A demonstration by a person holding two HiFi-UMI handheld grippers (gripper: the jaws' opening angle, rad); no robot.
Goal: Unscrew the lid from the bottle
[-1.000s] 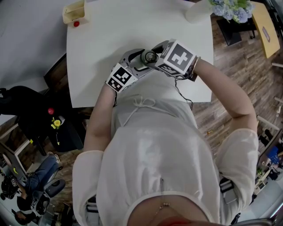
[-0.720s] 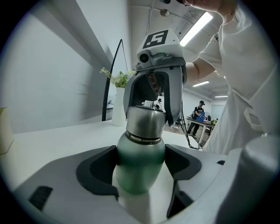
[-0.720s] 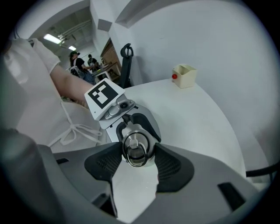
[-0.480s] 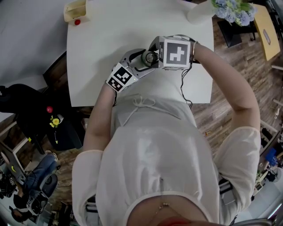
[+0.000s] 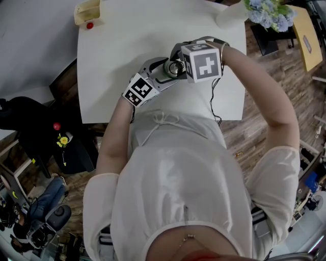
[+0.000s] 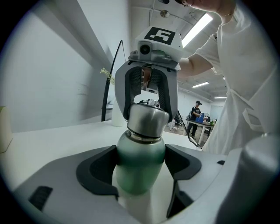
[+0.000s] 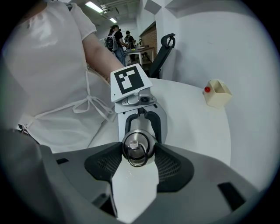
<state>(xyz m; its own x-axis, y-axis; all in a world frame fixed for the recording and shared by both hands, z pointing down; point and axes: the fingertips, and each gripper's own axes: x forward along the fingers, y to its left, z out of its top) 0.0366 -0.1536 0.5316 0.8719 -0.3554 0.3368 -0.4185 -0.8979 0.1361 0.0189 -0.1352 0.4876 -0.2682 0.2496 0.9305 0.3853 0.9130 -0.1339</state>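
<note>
White table: left gripper clamps the one green bottle mid-body, upright. Right gripper pinches its single steel lid from above. One cream box well apart from the bottle, at table corner.

My bottle has a metallic green body and a plain silver lid with a steel ring. My left gripper and right gripper are pale grey with black pads. Each carries a black-and-white patterned cube. The table is white, the small box cream, the ball red.
</note>
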